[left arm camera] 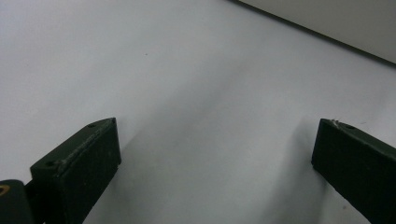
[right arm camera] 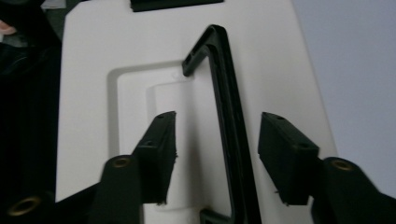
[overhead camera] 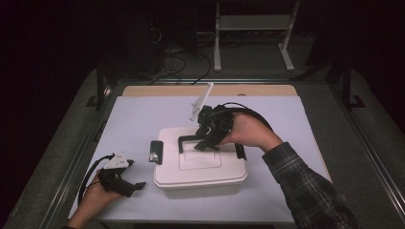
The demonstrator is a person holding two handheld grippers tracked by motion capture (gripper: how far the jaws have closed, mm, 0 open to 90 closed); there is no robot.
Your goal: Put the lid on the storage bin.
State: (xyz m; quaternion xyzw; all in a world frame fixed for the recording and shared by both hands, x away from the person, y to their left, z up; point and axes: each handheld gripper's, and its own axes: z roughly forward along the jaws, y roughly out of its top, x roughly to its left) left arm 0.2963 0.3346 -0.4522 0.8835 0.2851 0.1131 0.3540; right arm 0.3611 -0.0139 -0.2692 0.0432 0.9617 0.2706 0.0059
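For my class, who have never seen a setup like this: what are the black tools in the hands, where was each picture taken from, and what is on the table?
A person holds a hand tool with two black jaws in each hand. The high view looks down on the table; the other two pictures come from cameras riding on the tools. On the pale grey table cover stands a white plastic box with a lid and a black folding carry handle. The right gripper is over the lid with its jaws open on either side of the handle bar, not pressing it. The left gripper rests beside the box, open, with nothing between its jaws.
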